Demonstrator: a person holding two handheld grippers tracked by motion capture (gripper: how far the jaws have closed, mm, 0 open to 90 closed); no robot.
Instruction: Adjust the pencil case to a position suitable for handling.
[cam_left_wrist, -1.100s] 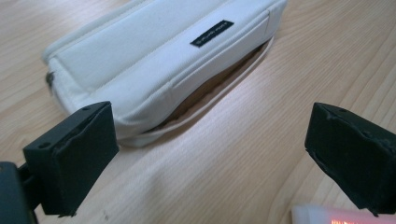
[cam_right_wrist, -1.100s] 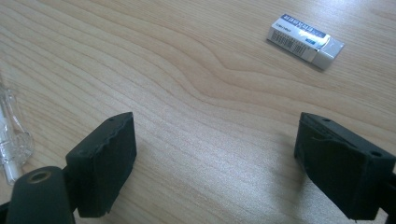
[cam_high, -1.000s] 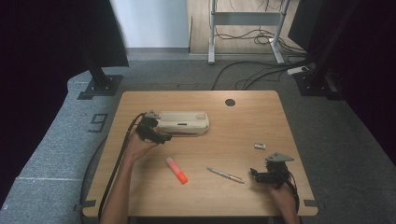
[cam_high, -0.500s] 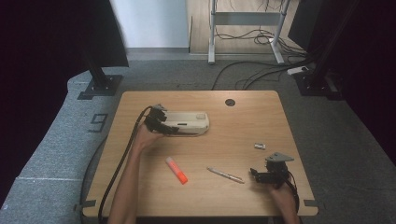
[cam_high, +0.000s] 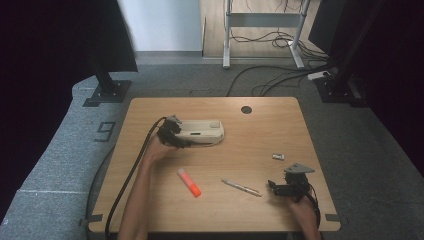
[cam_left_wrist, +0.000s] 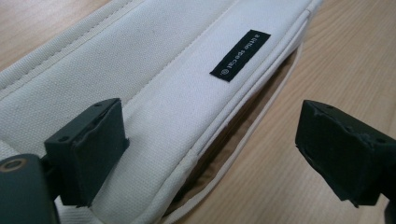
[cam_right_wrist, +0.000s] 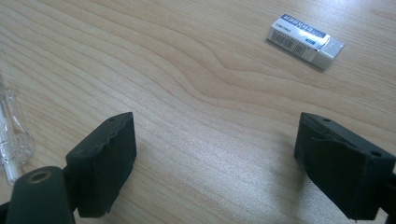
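Up at the far left of the light wooden table (cam_high: 260, 120), my left gripper (cam_high: 170, 134) sat at the near end of the long cream fabric pencil case (cam_high: 200, 131). Its jaws stood wide, one over the cloth and the other over bare wood beside the case's gaping zip edge, clamping nothing. A small black label (cam_left_wrist: 240, 55) with white lettering lay stitched along the case's side panel.

My right gripper (cam_high: 289, 188) hovered low near the table's front right corner, its jaws likewise spread wide with only wood grain between them. Ahead of it lay a small white eraser in a blue-and-white sleeve (cam_right_wrist: 305, 40). A clear slim pen (cam_high: 241, 187) lay just to its left, and an orange highlighter marker (cam_high: 189, 182) rested further left, well apart from both grippers.
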